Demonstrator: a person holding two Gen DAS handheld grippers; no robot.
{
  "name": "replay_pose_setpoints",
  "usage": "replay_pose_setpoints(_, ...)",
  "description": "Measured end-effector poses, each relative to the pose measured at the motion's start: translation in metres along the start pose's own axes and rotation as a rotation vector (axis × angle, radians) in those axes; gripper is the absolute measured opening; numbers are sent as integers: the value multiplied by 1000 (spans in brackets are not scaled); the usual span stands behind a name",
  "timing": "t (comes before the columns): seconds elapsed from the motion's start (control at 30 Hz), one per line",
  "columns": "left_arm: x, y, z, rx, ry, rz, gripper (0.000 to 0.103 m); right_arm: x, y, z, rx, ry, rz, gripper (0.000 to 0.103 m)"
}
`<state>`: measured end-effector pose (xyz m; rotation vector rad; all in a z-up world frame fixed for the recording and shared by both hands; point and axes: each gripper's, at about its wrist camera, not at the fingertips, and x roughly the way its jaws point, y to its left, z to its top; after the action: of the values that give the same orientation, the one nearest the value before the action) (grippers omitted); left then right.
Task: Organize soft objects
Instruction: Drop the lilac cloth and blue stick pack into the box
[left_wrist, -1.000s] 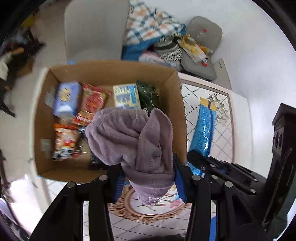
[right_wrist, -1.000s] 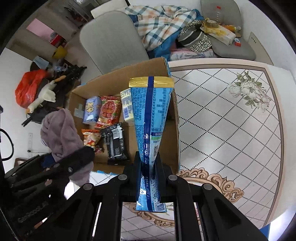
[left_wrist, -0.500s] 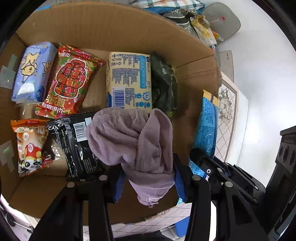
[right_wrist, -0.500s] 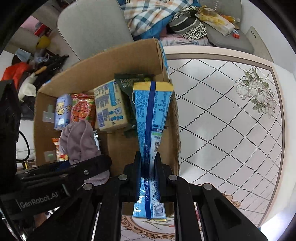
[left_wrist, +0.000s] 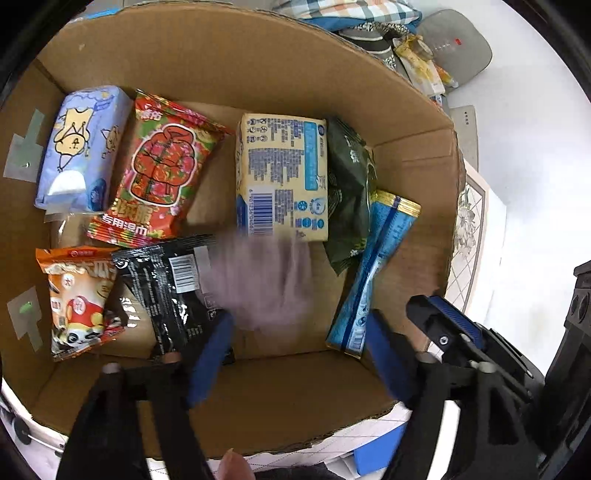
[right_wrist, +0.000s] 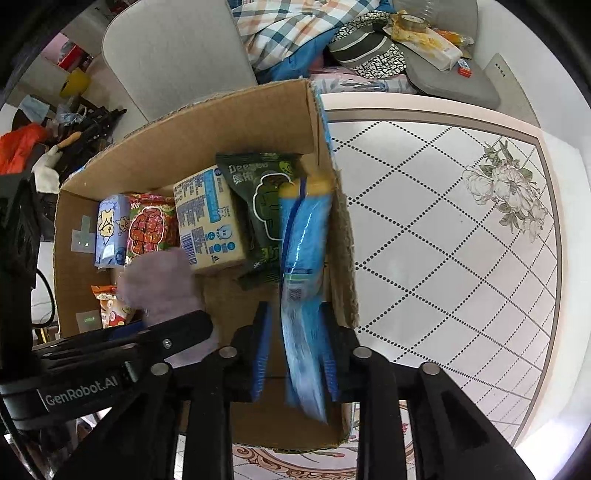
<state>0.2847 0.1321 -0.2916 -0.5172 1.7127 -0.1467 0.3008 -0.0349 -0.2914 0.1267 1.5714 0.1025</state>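
Two releases are under way, we judge: both items are being dropped into the cardboard box (left_wrist: 229, 55). Our left gripper (left_wrist: 295, 354) is opening, its fingers wide, and the purple towel (left_wrist: 266, 277) blurs just ahead of them, clear of the pads. Our right gripper (right_wrist: 295, 354) is opening too, still narrow, with the blue packet (right_wrist: 303, 280) between its fingers, apparently slipping loose. Next, we think both grippers must rise straight out. The box's right wall stands just beside the right fingers. Beyond the fingertips lie the cream pack (left_wrist: 282, 177) and green pouch (left_wrist: 349, 184); bare floor remains between them and us.
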Motion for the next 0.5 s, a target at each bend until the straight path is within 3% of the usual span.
replay_pose_setpoints(0.03, -1, 2, -1, -4, -3, 2, 90, -2, -1, 0, 2, -2, -2, 34)
replay_pose_setpoints(0.13, -8, 4, -5, 7, -23, 20, 99, -6, -4, 1, 10, 1, 8, 40)
replay_pose_setpoints(0.27, -23, 7, -15, 31, -62, 65, 100, -13, 1, -4, -14, -11, -18, 46)
replay_pose_setpoints(0.33, -34, 10, -22, 45, -101, 106, 102, -17, 2, -8, -23, -18, -21, 57)
replay_pose_setpoints(0.5, -60, 7, -39, 117, -230, 272, 102, -29, 11, -22, -58, -53, -49, 64)
